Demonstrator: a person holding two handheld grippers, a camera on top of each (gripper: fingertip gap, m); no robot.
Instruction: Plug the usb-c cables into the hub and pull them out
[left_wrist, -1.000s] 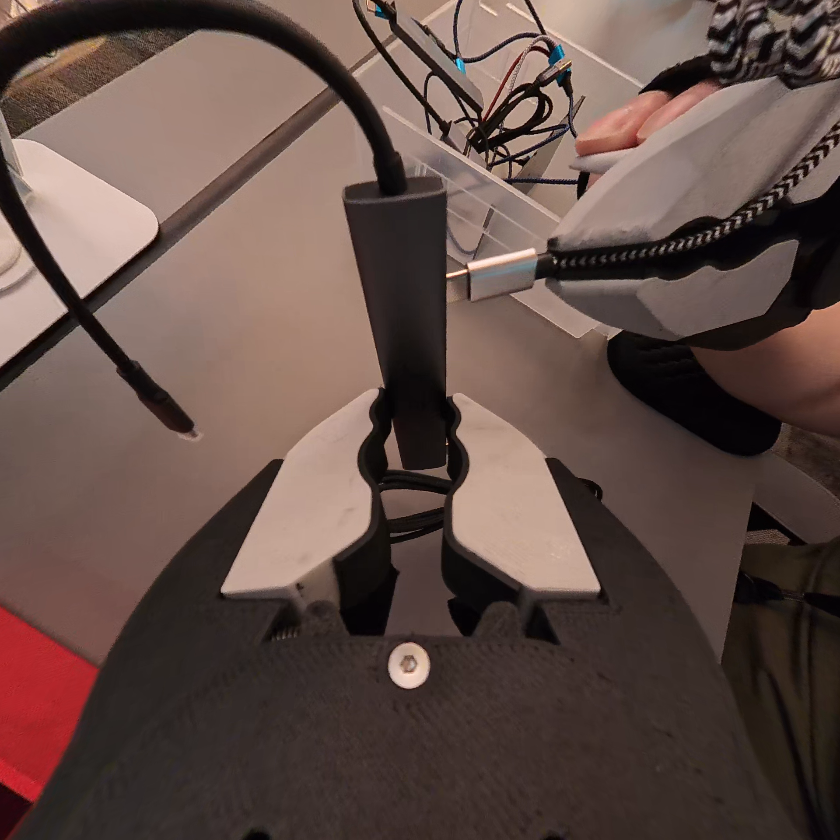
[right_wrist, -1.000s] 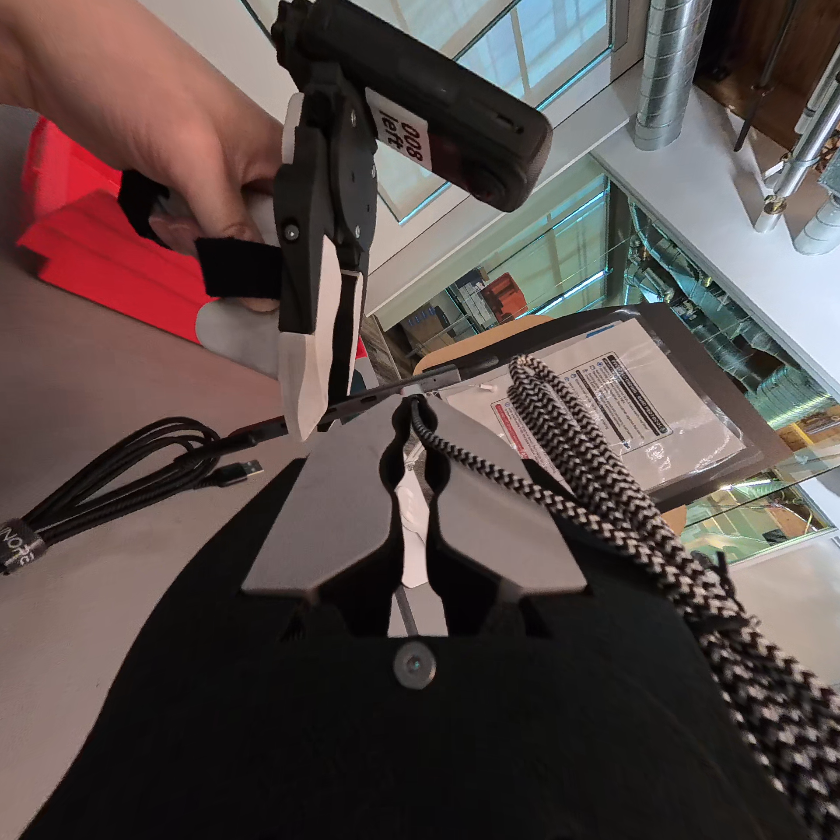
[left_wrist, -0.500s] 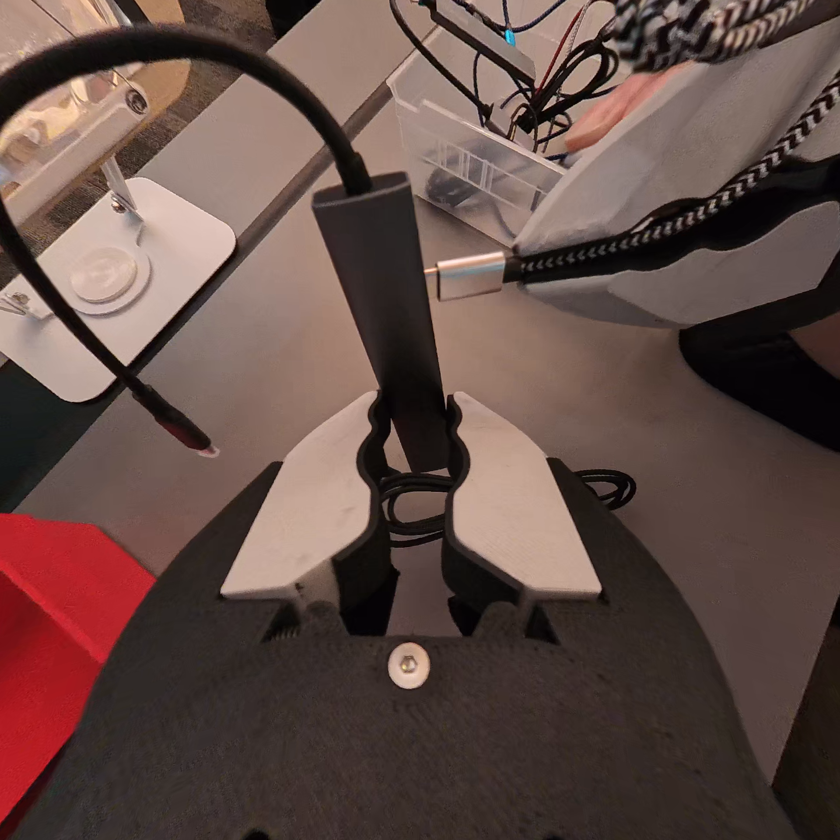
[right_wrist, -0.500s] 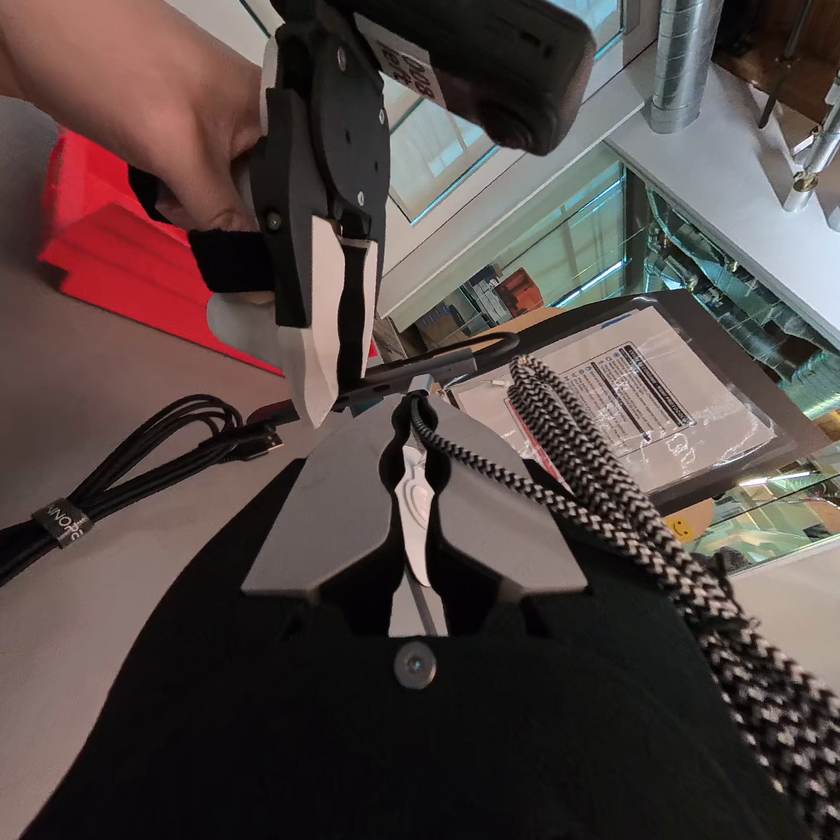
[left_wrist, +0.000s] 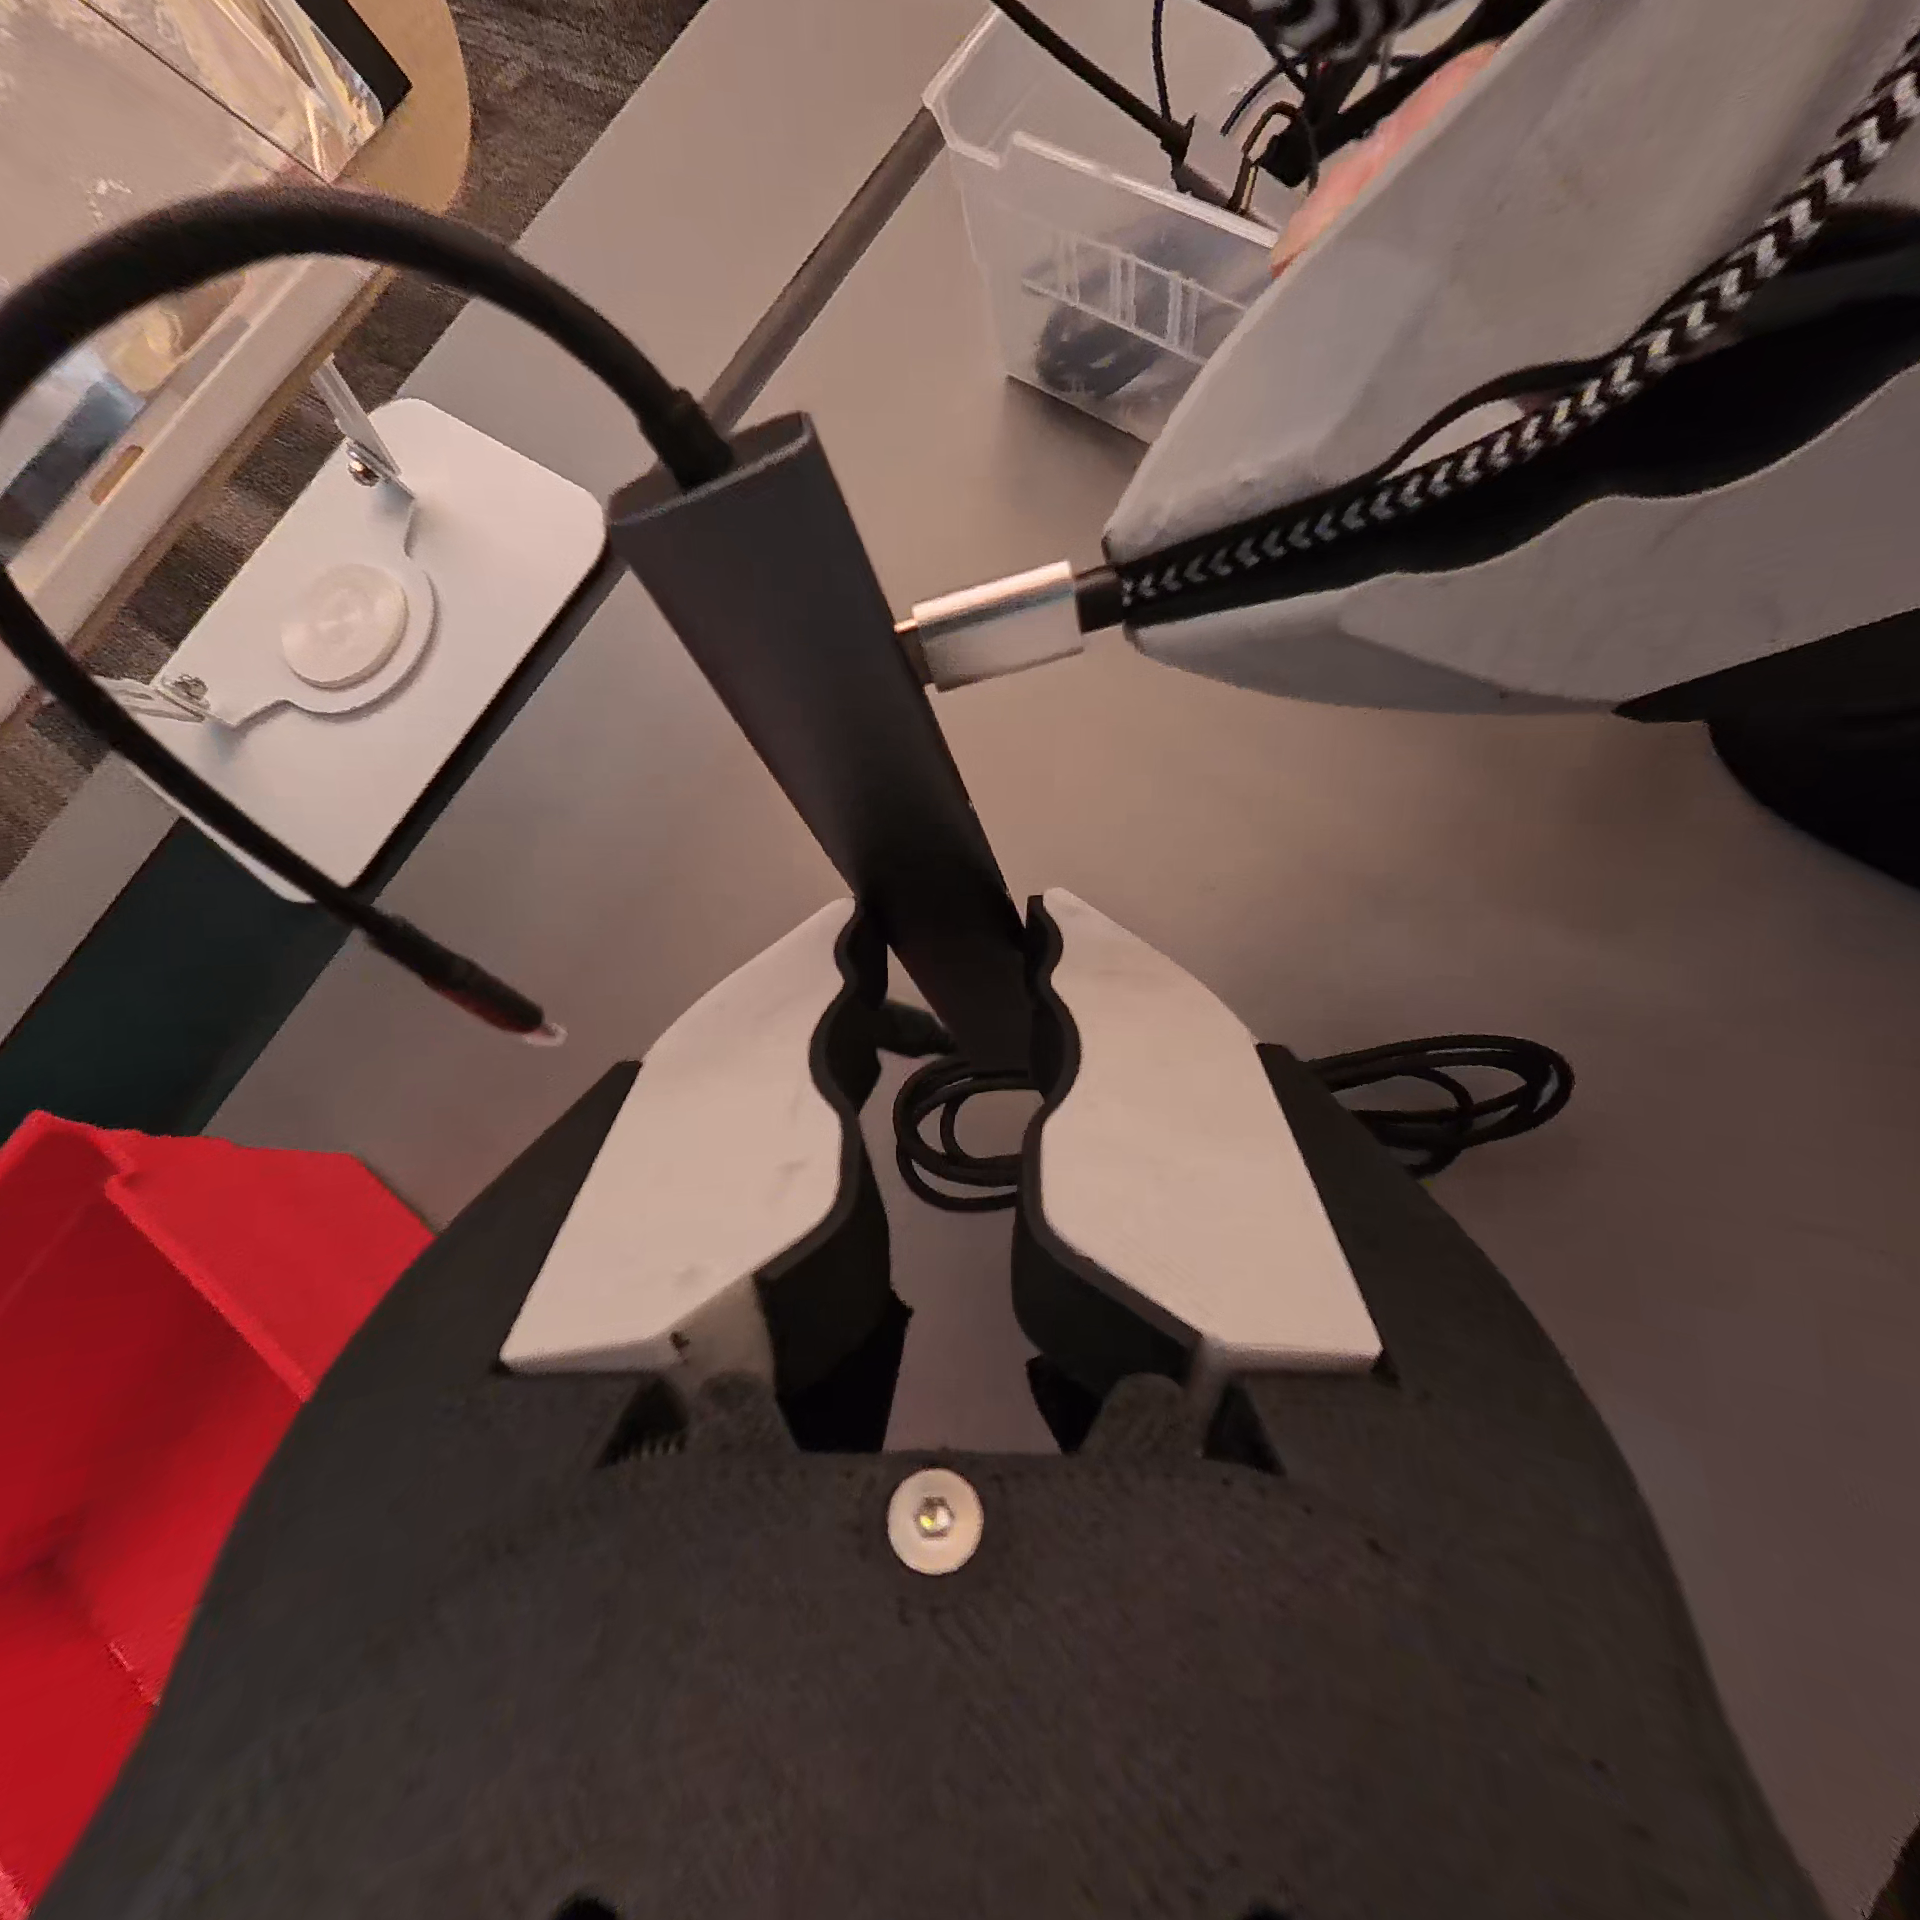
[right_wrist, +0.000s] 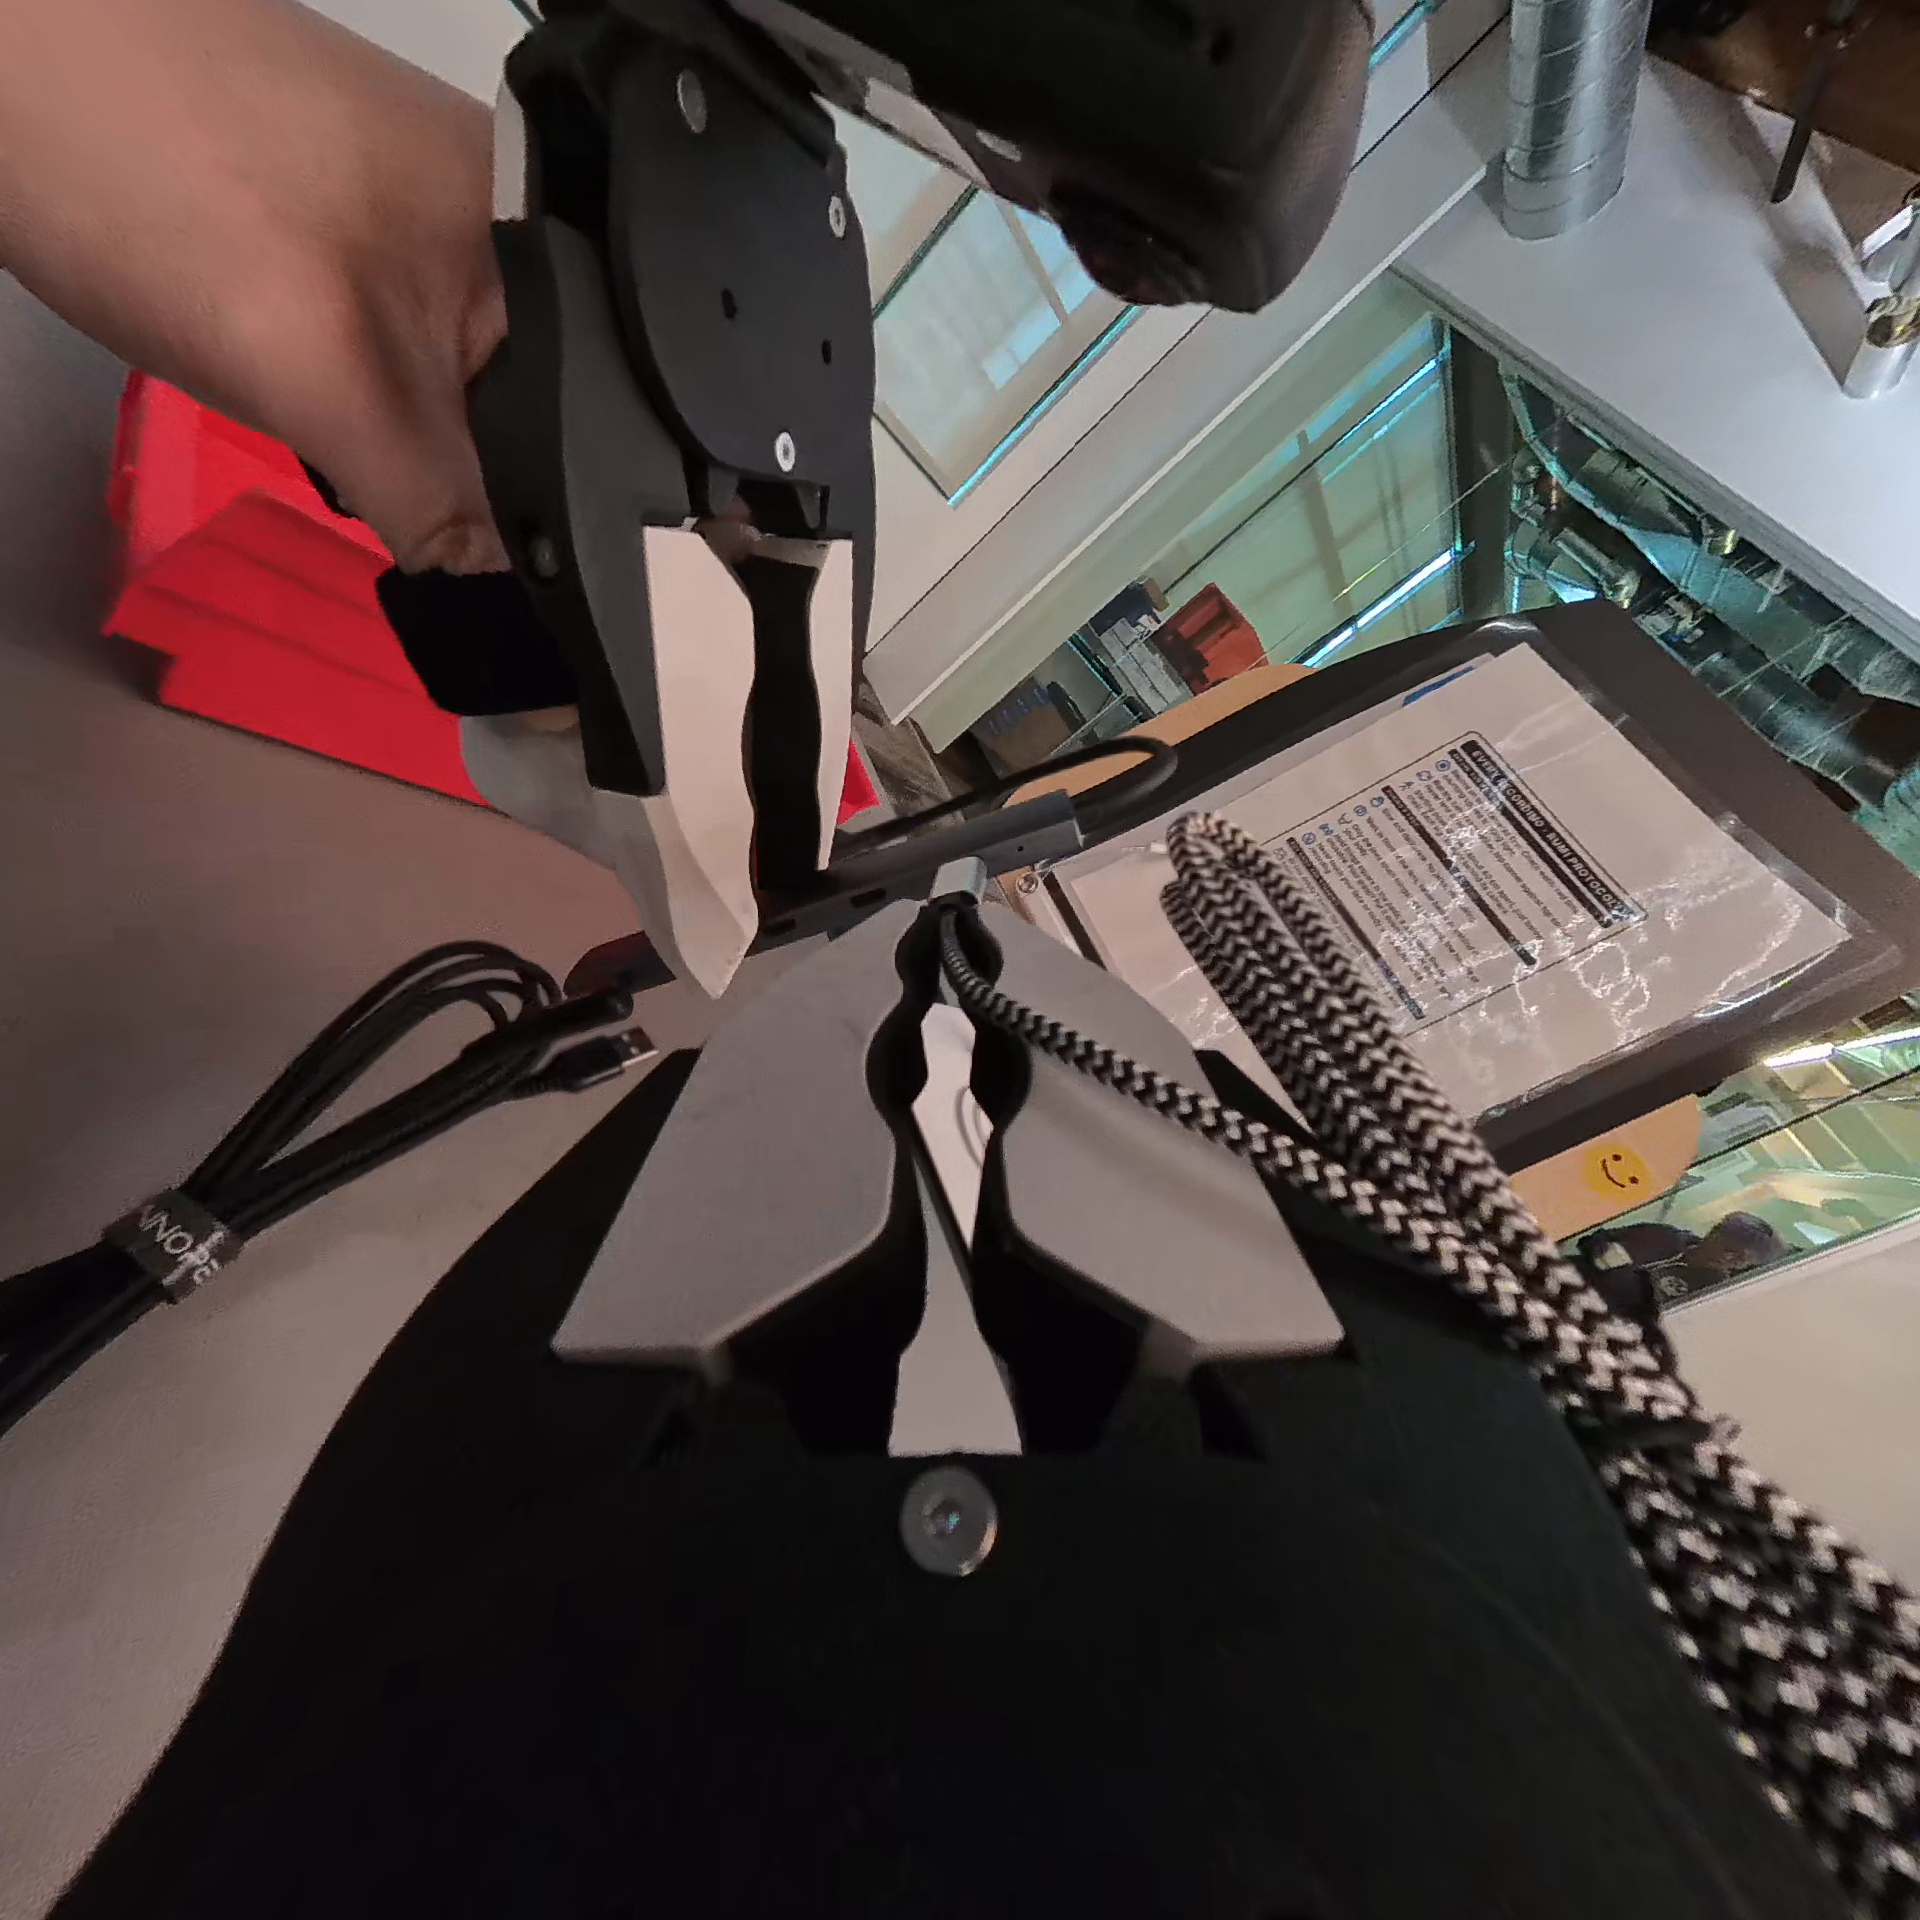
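My left gripper (left_wrist: 940, 935) is shut on the lower end of the dark slim hub (left_wrist: 831, 675), which sticks up and leans left. The hub's own black cable (left_wrist: 312, 239) loops over to the left and ends loose (left_wrist: 499, 1013). My right gripper (left_wrist: 1117, 592) is shut on a black-and-white braided cable (left_wrist: 1455, 416). Its silver USB-C plug (left_wrist: 992, 634) points left, with its tip at the hub's right side edge. In the right wrist view my right gripper (right_wrist: 951, 925) holds the braided cable (right_wrist: 1247, 1091) with the plug (right_wrist: 961, 878) against the hub (right_wrist: 1029, 836), beside the left gripper (right_wrist: 774, 883).
A red bin (left_wrist: 135, 1351) sits at the near left. A white stand base (left_wrist: 364, 644) is at the far left, and a clear box of cables (left_wrist: 1091, 270) behind. A black cable bundle (right_wrist: 312, 1122) lies on the grey table (left_wrist: 1351, 935). A framed sheet (right_wrist: 1455, 935) stands behind. The tips of one gripper are about 7 cm away from the tips of the other.
The hub has tilted to the left in my left gripper. The silver plug has closed in on the hub's side, and its tip now reaches the edge.
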